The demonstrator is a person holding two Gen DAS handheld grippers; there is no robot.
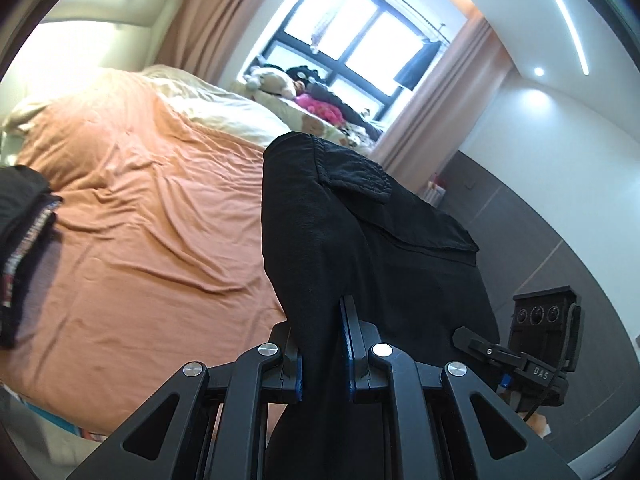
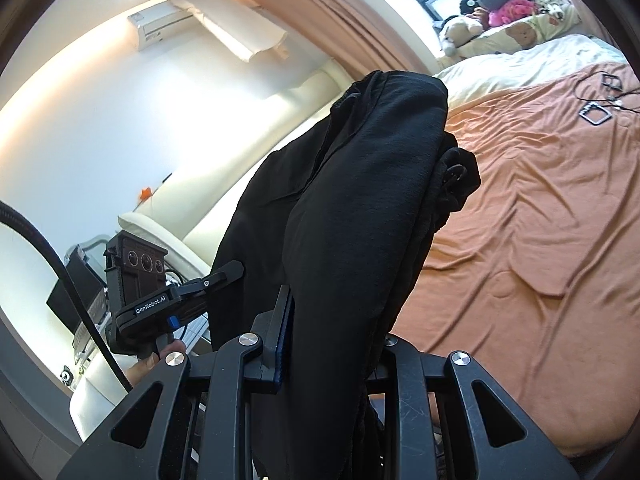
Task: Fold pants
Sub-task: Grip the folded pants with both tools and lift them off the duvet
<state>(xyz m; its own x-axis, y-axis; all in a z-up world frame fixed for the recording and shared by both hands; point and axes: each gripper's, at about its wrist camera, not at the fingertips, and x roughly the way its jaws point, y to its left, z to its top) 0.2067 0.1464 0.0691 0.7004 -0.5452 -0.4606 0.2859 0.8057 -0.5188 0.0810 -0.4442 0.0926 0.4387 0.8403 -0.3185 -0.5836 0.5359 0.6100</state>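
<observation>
The black pants (image 1: 360,240) hang bunched in the air above the orange bed (image 1: 140,220), held by both grippers. My left gripper (image 1: 322,344) is shut on the pants fabric, which drapes over and between its fingers. My right gripper (image 2: 332,344) is shut on another part of the same pants (image 2: 360,200); its right finger is hidden under the cloth. The right gripper also shows in the left wrist view (image 1: 480,346) at the lower right, and the left gripper in the right wrist view (image 2: 224,274) at the left, both close to the pants.
A stack of folded dark clothes (image 1: 24,248) lies at the bed's left edge. Pillows and plush toys (image 1: 280,84) lie by the window. Cables and small frames (image 2: 600,100) rest on the bedspread (image 2: 540,220). A white headboard (image 2: 224,196) is at the left.
</observation>
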